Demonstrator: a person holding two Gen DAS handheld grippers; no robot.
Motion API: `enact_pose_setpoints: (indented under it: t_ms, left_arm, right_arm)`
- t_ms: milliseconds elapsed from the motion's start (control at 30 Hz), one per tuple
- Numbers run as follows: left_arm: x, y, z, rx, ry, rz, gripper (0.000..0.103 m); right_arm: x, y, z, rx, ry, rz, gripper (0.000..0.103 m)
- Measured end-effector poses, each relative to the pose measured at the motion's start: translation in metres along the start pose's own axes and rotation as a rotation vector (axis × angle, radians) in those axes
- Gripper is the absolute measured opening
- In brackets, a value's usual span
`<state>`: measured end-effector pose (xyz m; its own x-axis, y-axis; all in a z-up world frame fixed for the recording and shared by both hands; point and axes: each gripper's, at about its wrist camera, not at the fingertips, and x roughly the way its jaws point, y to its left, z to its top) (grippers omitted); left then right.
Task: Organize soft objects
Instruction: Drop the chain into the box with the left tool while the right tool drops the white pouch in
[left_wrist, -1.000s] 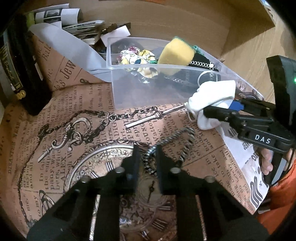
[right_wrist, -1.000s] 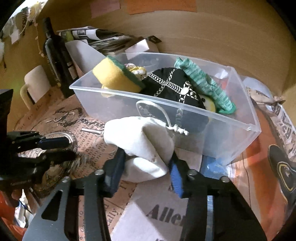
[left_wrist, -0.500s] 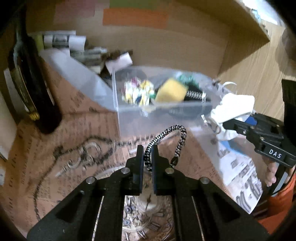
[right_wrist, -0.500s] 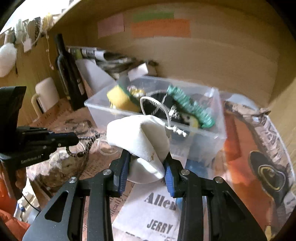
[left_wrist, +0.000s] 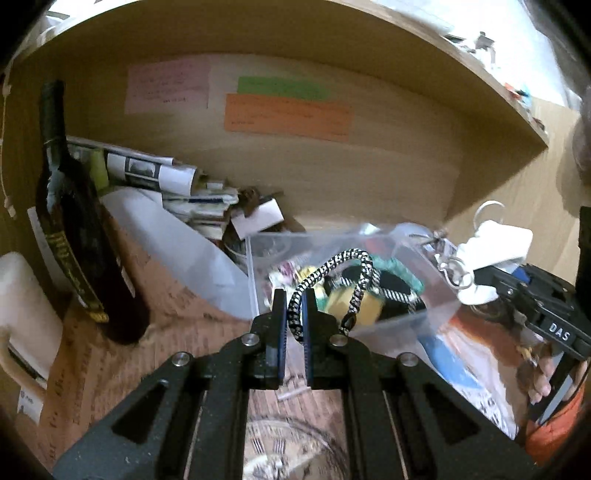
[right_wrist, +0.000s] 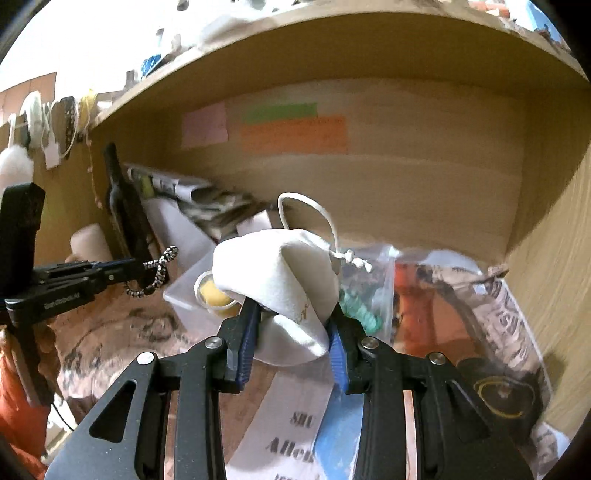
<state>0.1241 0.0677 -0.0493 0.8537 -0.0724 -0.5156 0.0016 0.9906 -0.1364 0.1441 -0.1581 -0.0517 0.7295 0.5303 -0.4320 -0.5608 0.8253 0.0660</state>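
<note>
Both of my tongs are loaded right now. My left tongs (left_wrist: 293, 317) are pinched together on a black-and-white braided cord loop (left_wrist: 354, 273), which arcs up out of the tips and hangs over the near wall of the clear plastic bin (left_wrist: 436, 314). From the right wrist camera the same cord (right_wrist: 157, 277) shows dangling off the tip of the left tongs (right_wrist: 147, 265), up in the air, left of the bin.

My right tongs (right_wrist: 293, 332) are clamped on a white drawstring pouch (right_wrist: 280, 280), squashed between the blue pads (right_wrist: 338, 354), with its white string loop (right_wrist: 306, 210) sticking up above it. In the left camera the pouch (left_wrist: 495, 247) is off the worktop and sits just past the bin's right end, with the right tongs (left_wrist: 491, 284) gripping it from below.

Inside the bin I can make out a yellow sponge (left_wrist: 334, 304), something teal and knitted (left_wrist: 400, 271), a black item with a white chain pattern (left_wrist: 395, 299) and a floral fabric piece (left_wrist: 286, 275), though it's all blurry. The bin sits on newspaper-print paper (left_wrist: 92, 354) spread over the worktop. A dark wine bottle (left_wrist: 79, 236) stands upright to the left, with rolled newspapers (left_wrist: 155, 173) behind it, and coloured sticky notes (left_wrist: 286, 118) on the wooden back panel.
</note>
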Motion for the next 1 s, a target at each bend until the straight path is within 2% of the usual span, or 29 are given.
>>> enact_pose_setpoints:
  t_ms: [133, 433, 667, 733, 800, 933, 1000]
  left_arm:
    - [0.02, 0.004, 0.007, -0.013, 0.019, 0.011, 0.007]
    - [0.068, 0.008, 0.002, -0.028, 0.119, -0.004, 0.007]
    - [0.083, 0.005, -0.003, -0.018, 0.156, -0.016, 0.007]
    - [0.082, 0.005, -0.004, -0.015, 0.158, -0.022, 0.007]
    - [0.08, 0.005, -0.004, -0.014, 0.156, -0.027, 0.007]
    - [0.069, 0.004, -0.002, -0.014, 0.143, -0.041, 0.011]
    - [0.059, 0.002, 0.0, -0.012, 0.126, -0.048, 0.014]
  right_arm:
    - [0.013, -0.001, 0.006, -0.006, 0.0, 0.004, 0.031]
    - [0.068, -0.006, -0.001, 0.003, 0.112, 0.028, 0.032]
    - [0.086, -0.004, -0.01, -0.017, 0.172, 0.023, 0.036]
    - [0.088, -0.004, -0.012, -0.021, 0.182, 0.013, 0.043]
    - [0.088, -0.006, -0.012, -0.017, 0.186, 0.008, 0.057]
    - [0.08, -0.006, -0.009, -0.009, 0.169, 0.007, 0.068]
    - [0.073, -0.006, -0.006, -0.001, 0.154, -0.004, 0.078]
